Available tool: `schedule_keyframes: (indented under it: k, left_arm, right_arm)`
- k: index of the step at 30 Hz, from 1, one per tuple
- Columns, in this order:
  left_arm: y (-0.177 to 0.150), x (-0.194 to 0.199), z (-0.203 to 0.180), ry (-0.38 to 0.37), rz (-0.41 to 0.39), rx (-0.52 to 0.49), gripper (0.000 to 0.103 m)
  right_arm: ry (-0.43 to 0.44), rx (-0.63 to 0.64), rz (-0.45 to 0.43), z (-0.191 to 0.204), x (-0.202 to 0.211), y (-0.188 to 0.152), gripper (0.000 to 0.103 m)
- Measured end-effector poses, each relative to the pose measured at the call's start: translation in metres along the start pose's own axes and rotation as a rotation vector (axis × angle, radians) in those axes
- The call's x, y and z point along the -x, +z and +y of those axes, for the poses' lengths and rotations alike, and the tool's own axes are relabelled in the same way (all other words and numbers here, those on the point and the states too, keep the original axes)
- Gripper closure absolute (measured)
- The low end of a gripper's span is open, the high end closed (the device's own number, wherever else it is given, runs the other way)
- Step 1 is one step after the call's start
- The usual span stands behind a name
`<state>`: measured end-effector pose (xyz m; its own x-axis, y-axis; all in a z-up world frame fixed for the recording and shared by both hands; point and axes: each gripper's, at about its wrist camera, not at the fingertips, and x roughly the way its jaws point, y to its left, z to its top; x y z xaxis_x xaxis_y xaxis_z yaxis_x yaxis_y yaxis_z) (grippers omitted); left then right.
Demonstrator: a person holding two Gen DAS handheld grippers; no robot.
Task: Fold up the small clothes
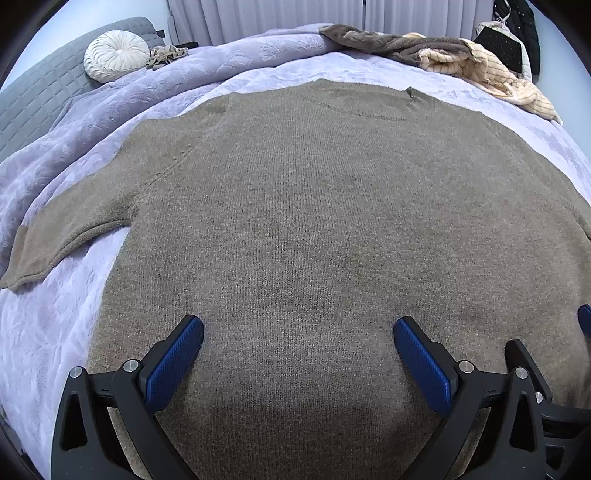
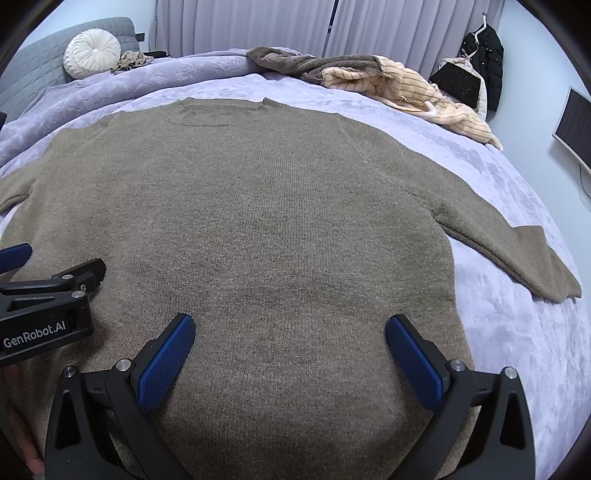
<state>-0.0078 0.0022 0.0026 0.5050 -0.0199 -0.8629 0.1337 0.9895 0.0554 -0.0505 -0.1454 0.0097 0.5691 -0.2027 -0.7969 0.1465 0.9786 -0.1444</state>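
- Sweater (image 1: pixel 295 221) of brown knit is laid flat on the lilac bedspread (image 1: pixel 48 332), and most of the frame is filled by it in both views.
- Its neckline is seen at the upper middle of the left wrist view; one sleeve is stretched to the left edge of that frame.
- In the right wrist view the same sweater (image 2: pixel 273 221) is shown with the other sleeve stretched to the right edge of the frame, over the bedspread (image 2: pixel 517 350).
- The left gripper (image 1: pixel 298 338) is held over the lower part of the sweater, with its two blue pads wide apart and nothing between them.
- The right gripper (image 2: pixel 290 334) is held the same way at the lower middle of its frame, fingers wide apart, nothing clamped.
- The left gripper (image 2: pixel 44 295) is also seen at the left edge of the right wrist view, just beside the right one.
- Whether the fingertips touch the knit cannot be told.
- A round white cushion (image 1: pixel 116 55) is seen at the upper left of the frame, against a grey quilted headboard (image 1: pixel 44 92).
- A pile of brown and striped cream clothes (image 1: pixel 461 62) is lying at the upper right, well apart from the sweater.
- Pale curtains (image 2: pixel 295 26) are hung along the top of the frame.
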Motion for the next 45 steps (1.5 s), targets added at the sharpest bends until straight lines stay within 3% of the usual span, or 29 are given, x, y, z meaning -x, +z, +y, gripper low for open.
schedule_keyframes:
  k: [13,18,27,45]
  left_arm:
    - [0.018,-0.006,0.001,0.007,0.11,0.021,0.0]
    - [0.042,-0.005,0.004,-0.001,0.187,0.057,0.0]
    - [0.073,0.01,-0.011,-0.006,0.147,0.021,0.0]
    - [0.107,0.031,-0.084,-0.069,0.078,-0.045,0.0]
  right_arm:
    - [0.039,-0.006,0.148,-0.005,-0.009,0.02,0.0]
    - [0.029,-0.031,0.128,-0.012,0.002,0.033,0.0]
    - [0.011,-0.081,0.083,-0.041,0.016,0.057,0.0]
    - [-0.039,-0.179,0.023,-0.107,0.02,0.08,0.0]
